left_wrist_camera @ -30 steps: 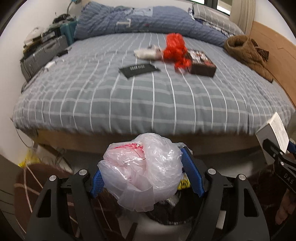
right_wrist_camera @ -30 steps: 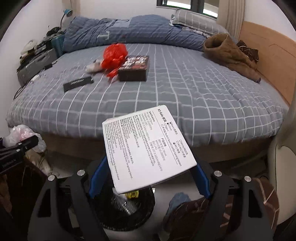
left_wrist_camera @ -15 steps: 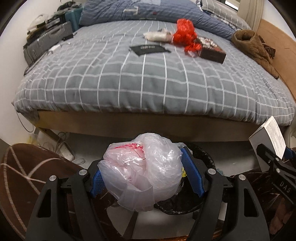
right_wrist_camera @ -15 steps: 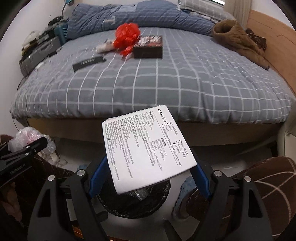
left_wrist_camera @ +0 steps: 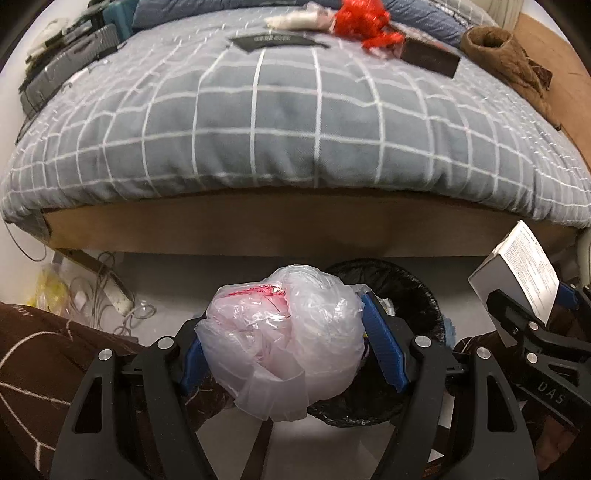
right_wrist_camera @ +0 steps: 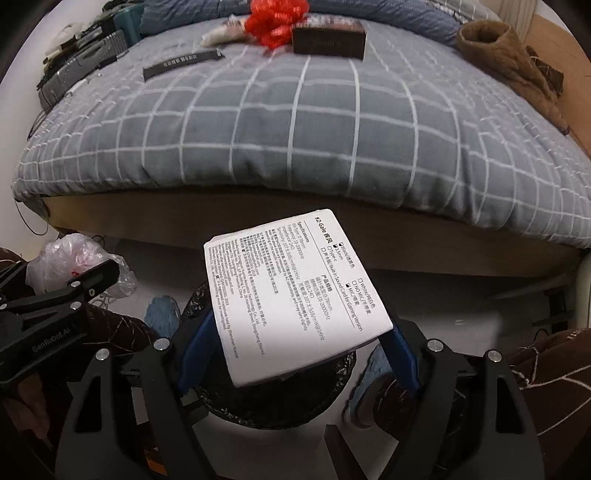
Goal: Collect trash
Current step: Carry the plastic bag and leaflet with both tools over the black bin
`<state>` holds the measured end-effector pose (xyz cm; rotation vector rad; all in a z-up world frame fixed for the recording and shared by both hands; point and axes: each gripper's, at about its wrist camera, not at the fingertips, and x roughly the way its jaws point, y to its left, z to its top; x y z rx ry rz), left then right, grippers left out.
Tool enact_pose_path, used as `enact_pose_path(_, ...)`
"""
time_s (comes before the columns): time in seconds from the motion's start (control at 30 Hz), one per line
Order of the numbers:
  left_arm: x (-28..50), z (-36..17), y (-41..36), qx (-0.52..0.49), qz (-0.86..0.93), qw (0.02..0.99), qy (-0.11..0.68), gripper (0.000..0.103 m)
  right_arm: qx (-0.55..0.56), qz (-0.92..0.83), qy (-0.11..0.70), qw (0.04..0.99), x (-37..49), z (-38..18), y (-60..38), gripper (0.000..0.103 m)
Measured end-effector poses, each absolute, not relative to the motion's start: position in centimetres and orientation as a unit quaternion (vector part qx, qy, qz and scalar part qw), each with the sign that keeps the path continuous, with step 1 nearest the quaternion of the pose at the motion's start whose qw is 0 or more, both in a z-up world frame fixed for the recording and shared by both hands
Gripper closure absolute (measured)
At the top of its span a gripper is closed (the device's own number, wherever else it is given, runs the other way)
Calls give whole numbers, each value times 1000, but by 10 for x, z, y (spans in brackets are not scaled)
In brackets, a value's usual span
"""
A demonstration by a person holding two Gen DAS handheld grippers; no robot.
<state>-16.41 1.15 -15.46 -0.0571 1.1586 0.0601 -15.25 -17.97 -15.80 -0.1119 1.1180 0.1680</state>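
My left gripper is shut on a crumpled clear plastic bag with red print and holds it above the near left rim of a black-lined trash bin on the floor. My right gripper is shut on a white printed box and holds it over the same bin. The box also shows at the right of the left wrist view. The bag also shows at the left of the right wrist view.
The bed with a grey checked cover stands behind the bin. On it lie a red plastic bag, a dark box, a black flat packet, a white wrapper and a brown coat. Cables lie on the floor at left.
Both grippers have tilted down and dropped lower toward the bin, so the bed has risen in view and more floor shows. Both still hold their items.
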Motion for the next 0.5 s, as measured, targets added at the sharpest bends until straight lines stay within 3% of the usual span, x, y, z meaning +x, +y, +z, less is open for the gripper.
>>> enact_pose_path(0.5,-136,-200,15,-43,29,810,584,31,-41,96,585,804,-127,-213,-177,26)
